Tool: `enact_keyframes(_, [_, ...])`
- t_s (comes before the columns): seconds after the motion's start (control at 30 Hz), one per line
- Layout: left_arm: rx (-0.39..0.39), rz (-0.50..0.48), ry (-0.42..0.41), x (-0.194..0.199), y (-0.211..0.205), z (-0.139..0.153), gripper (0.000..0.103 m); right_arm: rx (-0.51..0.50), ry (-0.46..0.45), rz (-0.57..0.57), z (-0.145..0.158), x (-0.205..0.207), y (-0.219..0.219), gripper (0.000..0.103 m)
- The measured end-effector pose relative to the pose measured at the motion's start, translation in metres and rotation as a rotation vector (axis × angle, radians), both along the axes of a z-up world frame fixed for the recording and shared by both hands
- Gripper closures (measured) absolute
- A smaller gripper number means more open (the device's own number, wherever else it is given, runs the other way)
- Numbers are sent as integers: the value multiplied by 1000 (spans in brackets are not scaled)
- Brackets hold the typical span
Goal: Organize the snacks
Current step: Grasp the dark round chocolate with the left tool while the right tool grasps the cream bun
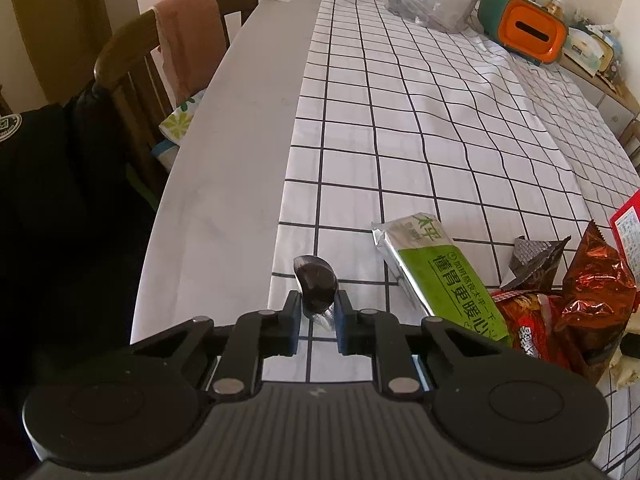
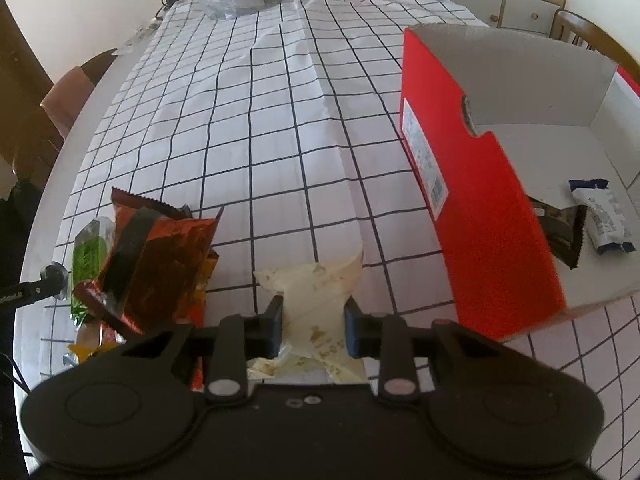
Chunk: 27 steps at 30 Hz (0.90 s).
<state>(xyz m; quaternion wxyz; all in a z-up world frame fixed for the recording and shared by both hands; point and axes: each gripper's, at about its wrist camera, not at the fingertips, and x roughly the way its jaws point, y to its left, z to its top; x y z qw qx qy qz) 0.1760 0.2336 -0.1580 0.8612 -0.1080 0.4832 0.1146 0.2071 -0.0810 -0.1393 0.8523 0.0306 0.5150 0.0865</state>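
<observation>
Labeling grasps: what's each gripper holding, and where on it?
Left gripper pinches a small dark foil-wrapped snack by its lower silver end. Right gripper clamps a cream-coloured packet across its middle.

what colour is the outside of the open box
Red, with a white inside; the box shows best in the right wrist view.

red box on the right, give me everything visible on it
The red box is an open-topped cardboard carton, red outside, plain white inside, with a white printed label on its near side wall. It stands upright on the checked tablecloth, right of the snack pile. Two wrapped snacks lie inside: a dark packet and a white-and-blue packet.
</observation>
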Motion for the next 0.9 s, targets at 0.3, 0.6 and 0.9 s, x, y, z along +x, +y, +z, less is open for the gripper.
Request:
enact_keyframes(0.3, [-10, 13, -23, -15, 1, 11, 98, 22, -43, 22, 23, -19, -11, 75])
enact_keyframes(0.6, [-72, 46, -33, -24, 10, 13, 98, 45, -47, 32, 31, -32, -19, 75])
enact_keyframes(0.9, [-105, 87, -28, -11, 10, 5, 47, 73, -36, 27, 32, -38, -22, 75])
